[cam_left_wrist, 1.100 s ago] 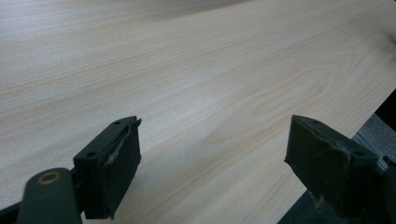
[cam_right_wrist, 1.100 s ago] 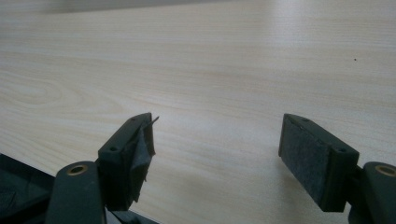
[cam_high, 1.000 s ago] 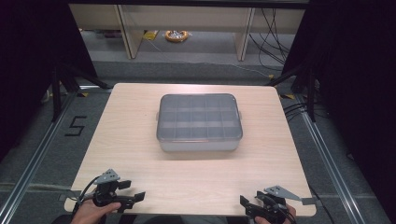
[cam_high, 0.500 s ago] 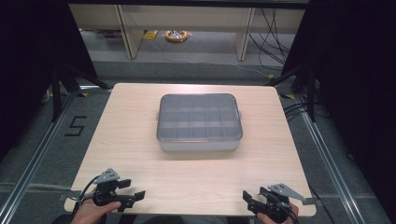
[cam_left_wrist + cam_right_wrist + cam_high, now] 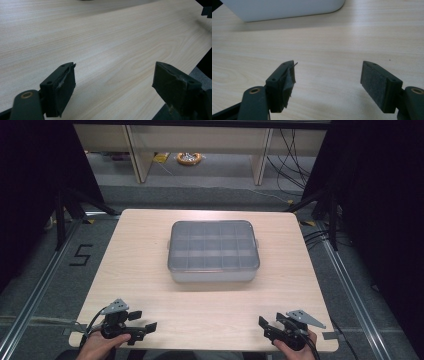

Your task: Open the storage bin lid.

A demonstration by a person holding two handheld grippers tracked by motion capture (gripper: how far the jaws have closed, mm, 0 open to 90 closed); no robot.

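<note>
Your left gripper (image 5: pixel 142 321) and right gripper (image 5: pixel 267 328) both sit spread wide, bottom corners of the high view, grey divided box (image 5: pixel 213 250) frame centre; right gripper view catches its white base (image 5: pixel 284 8) upper left.

The light wooden table with rounded corners (image 5: pixel 150 245) bears a grey translucent plastic organiser box with a closed lid and inner compartments (image 5: pixel 213 250), which sits at the middle, somewhat toward the far edge. The left black two-jaw gripper (image 5: pixel 142 322) rests at the near left corner and the right black two-jaw gripper (image 5: pixel 267 327) at the near right corner, both well apart from the box (bare tabletop lies between them). Behind the table, on the floor beyond, lies a round yellow coil (image 5: pixel 189 158), between two pale upright furniture legs (image 5: pixel 136 152).
</note>
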